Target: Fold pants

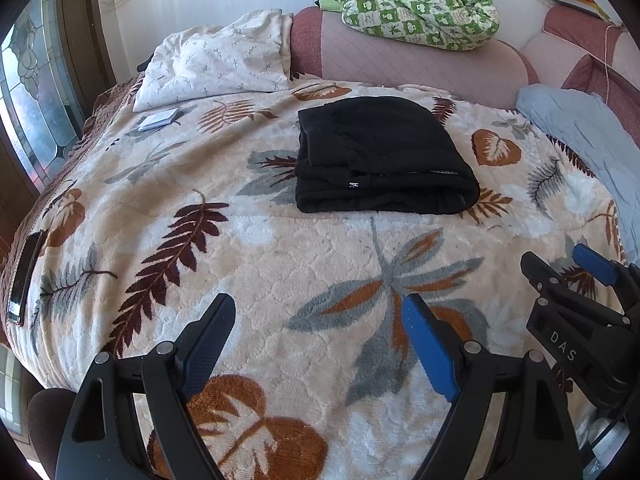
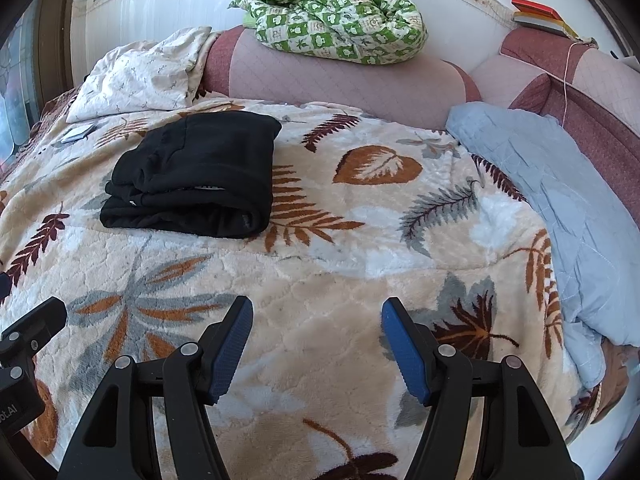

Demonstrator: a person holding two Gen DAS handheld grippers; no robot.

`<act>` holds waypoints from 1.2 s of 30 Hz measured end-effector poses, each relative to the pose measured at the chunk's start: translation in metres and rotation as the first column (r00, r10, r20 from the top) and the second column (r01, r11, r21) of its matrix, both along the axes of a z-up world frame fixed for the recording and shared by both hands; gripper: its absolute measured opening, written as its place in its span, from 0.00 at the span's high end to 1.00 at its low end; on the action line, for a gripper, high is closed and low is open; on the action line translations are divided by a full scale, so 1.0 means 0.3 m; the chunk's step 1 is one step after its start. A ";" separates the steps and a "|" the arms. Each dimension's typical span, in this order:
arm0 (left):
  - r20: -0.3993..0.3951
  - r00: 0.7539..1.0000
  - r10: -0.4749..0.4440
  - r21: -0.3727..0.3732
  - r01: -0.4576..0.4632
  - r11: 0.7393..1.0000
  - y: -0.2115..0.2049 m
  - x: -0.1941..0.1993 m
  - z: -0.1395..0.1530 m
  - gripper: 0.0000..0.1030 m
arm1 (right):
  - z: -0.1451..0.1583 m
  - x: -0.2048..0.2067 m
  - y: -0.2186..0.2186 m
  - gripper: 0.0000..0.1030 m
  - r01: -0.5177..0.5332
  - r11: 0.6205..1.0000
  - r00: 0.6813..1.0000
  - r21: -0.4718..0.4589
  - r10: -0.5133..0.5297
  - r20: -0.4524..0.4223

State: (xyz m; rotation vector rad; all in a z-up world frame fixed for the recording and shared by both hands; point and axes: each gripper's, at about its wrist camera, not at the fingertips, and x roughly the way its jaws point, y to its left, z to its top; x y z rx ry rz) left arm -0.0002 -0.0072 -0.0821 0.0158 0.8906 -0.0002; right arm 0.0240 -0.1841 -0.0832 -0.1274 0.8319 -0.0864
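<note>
The black pants [image 1: 380, 156] lie folded into a compact stack on the leaf-patterned blanket [image 1: 280, 264], toward the far middle of the bed. They also show in the right wrist view [image 2: 196, 180], far left. My left gripper [image 1: 320, 312] is open and empty, held above the blanket well short of the pants. My right gripper [image 2: 318, 312] is open and empty too, above the blanket to the right of the pants. The right gripper also shows at the right edge of the left wrist view [image 1: 560, 264].
A white pillow [image 1: 216, 60] and a small card [image 1: 158, 120] lie at the far left. A green checked quilt [image 1: 408, 0] sits on the pink headboard [image 1: 400, 60]. A light blue blanket [image 2: 552, 200] lies along the right. A phone [image 1: 26, 276] lies at the left edge.
</note>
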 end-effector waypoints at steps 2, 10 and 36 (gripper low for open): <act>-0.002 1.000 0.000 -0.002 0.000 1.000 0.000 0.001 0.001 0.18 | -0.005 0.001 0.000 0.30 -0.001 1.000 1.000 -0.001 0.001 -0.002; -0.003 1.000 -0.001 0.000 0.001 1.000 -0.001 0.000 -0.008 0.18 | -0.020 0.005 0.000 0.29 -0.005 1.000 1.000 0.001 0.005 -0.009; -0.006 1.000 -0.007 0.016 0.007 1.000 -0.010 -0.007 -0.017 0.18 | -0.032 0.004 -0.010 0.28 -0.007 1.000 1.000 0.005 0.007 -0.013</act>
